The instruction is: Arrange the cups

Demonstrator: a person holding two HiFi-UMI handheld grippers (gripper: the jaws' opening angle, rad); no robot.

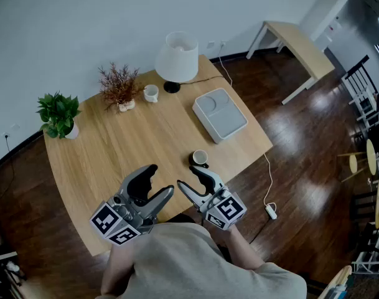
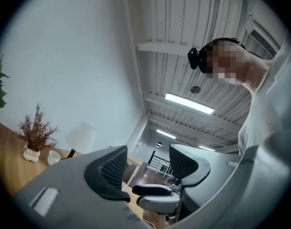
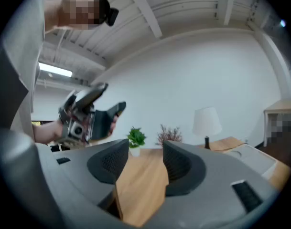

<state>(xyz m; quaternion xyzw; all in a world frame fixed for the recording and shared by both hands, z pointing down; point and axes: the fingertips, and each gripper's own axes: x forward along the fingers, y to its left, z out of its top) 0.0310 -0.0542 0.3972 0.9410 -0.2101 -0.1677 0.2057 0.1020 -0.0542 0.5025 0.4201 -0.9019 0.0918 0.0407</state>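
The wooden desk (image 1: pixel 127 142) holds two white cups. Both stand straight up with the open end at the top, so the long way of each runs up and down.

The near cup (image 1: pixel 200 157) sits on a dark little plate close to the near edge of the desk, toward its right end. The far cup (image 1: pixel 151 93) stands close to the far edge, between the dry twig plant (image 1: pixel 119 87) and the lamp (image 1: pixel 177 60). I cannot tell which way the handles point.

A green plant (image 1: pixel 58 113) is at the far left corner. A flat grey tray (image 1: pixel 219 114) lies by the right edge.

The left tool (image 1: pixel 163 179) and the right tool (image 1: pixel 185 177) hang over the near edge, side by side, tips close but apart. The near cup is just past the right tool's tips, and no tool touches it.

In the left gripper view the left tool (image 2: pixel 147 163) has its jaws spread with nothing in between. This view looks up at the ceiling lights. It also shows the far cup (image 2: pixel 53 157) beside the twig plant.

In the right gripper view the right tool (image 3: pixel 144 159) is spread wide too, with only bare desk behind the gap. It looks across the desk and shows the left tool (image 3: pixel 88 116) in a hand, the green plant and the tray.

The near cup shows in the head view only.
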